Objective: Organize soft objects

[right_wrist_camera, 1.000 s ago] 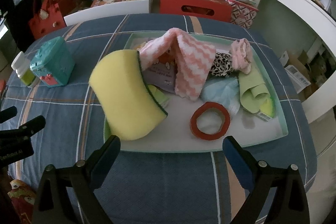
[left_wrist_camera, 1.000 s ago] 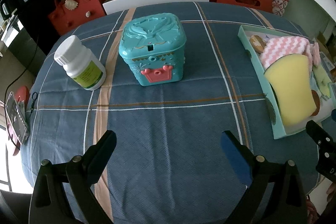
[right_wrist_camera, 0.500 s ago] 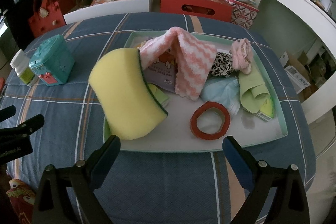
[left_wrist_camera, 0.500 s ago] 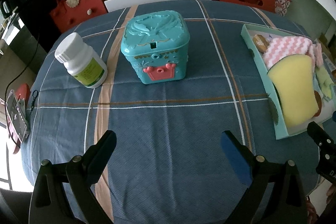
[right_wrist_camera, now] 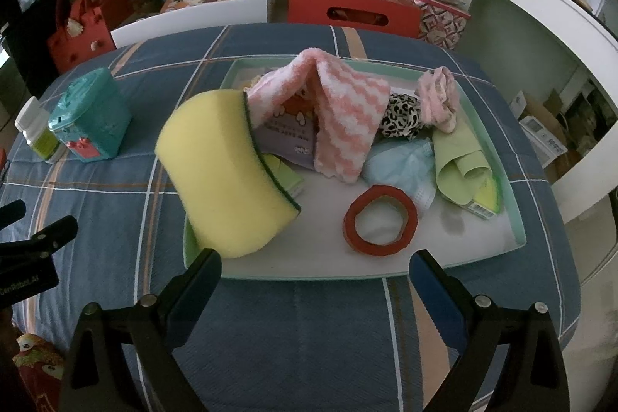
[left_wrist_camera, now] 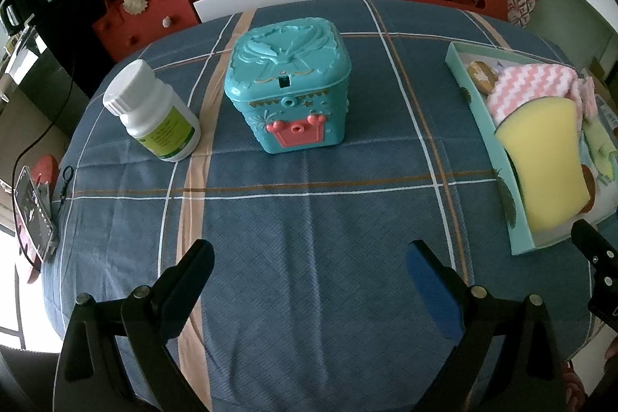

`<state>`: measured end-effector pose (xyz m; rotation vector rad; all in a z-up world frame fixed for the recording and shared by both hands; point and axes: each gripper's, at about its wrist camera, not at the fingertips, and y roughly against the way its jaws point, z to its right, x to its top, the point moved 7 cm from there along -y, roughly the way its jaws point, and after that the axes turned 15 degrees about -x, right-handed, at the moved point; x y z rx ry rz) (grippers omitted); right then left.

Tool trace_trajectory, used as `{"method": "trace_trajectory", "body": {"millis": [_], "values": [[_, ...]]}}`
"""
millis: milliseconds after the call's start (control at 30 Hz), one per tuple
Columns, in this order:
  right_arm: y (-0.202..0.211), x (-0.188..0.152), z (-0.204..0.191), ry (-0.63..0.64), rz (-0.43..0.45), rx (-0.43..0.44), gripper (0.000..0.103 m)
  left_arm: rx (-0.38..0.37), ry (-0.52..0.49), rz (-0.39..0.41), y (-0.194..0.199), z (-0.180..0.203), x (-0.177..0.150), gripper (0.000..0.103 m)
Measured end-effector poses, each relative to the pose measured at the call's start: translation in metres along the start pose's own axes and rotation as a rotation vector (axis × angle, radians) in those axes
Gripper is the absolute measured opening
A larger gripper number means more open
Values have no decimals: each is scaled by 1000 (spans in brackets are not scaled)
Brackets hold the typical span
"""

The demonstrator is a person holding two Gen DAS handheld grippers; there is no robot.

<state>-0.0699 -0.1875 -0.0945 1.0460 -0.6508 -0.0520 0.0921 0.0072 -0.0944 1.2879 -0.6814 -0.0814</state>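
Left hand-held gripper (left_wrist_camera: 309, 269): I see its 2 fingers spread wide over bare blue plaid cloth at the near edge of the desk (left_wrist_camera: 309, 219), gripping nothing.
Right hand-held gripper (right_wrist_camera: 314, 275): I see its fingers spread just as wide, empty, in front of the near rim of the shallow mint-green rectangular tray (right_wrist_camera: 519, 230).
Soft things: all in the tray, toward the right edge of the desk. The thick yellow curved sponge with a dark green scouring edge (right_wrist_camera: 224, 172) stands at the tray's near left corner, leaning over the rim. The pink-and-white zigzag fleece cloth (right_wrist_camera: 343, 111) is tented behind it, touching its top. Behind the cloth lie a leopard-print scrunchie (right_wrist_camera: 401, 116) and a fluffy pink scrunchie (right_wrist_camera: 438, 95).
Centre of desk: a teal moulded plastic box with a pink clasp (left_wrist_camera: 289, 95) stands upright, with a white plastic bottle with a green label (left_wrist_camera: 154, 116) near its left.
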Motion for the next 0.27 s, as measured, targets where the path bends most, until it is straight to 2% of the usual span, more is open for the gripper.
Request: {"method": "trace_trajectory", "body": {"millis": [267], "values": [[0,0,1,1,1,1,99,-6,-11,16,3,3,0,99]]}}
